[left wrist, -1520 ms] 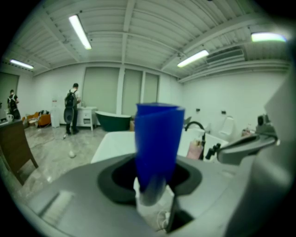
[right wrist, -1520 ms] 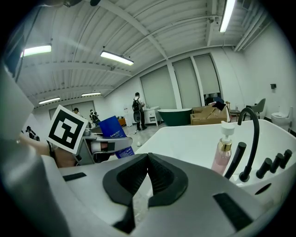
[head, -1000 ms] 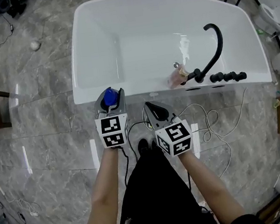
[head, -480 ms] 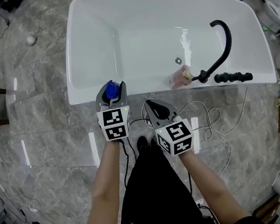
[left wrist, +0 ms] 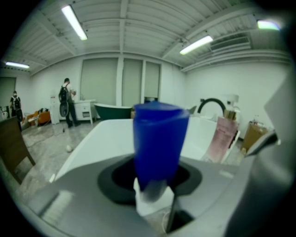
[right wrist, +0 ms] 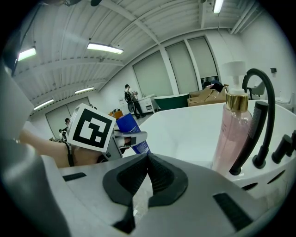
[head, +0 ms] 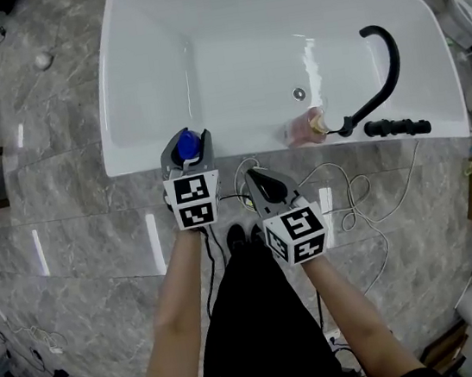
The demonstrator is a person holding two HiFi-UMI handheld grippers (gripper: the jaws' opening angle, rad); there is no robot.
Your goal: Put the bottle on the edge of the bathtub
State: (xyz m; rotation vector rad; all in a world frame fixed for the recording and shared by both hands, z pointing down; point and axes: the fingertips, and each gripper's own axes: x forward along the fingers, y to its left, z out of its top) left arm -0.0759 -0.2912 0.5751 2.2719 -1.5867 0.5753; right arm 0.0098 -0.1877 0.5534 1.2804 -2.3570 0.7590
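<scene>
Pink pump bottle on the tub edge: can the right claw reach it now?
Probably yes. The right claw is shut and empty, with nothing between it and the pink bottle; the black faucet stands close on its right.

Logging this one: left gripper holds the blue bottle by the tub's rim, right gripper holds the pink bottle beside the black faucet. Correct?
No. The right gripper holds nothing: the right gripper view shows its jaws together and empty. The pink bottle stands free beside the black faucet. The left gripper does hold the blue bottle.
</scene>
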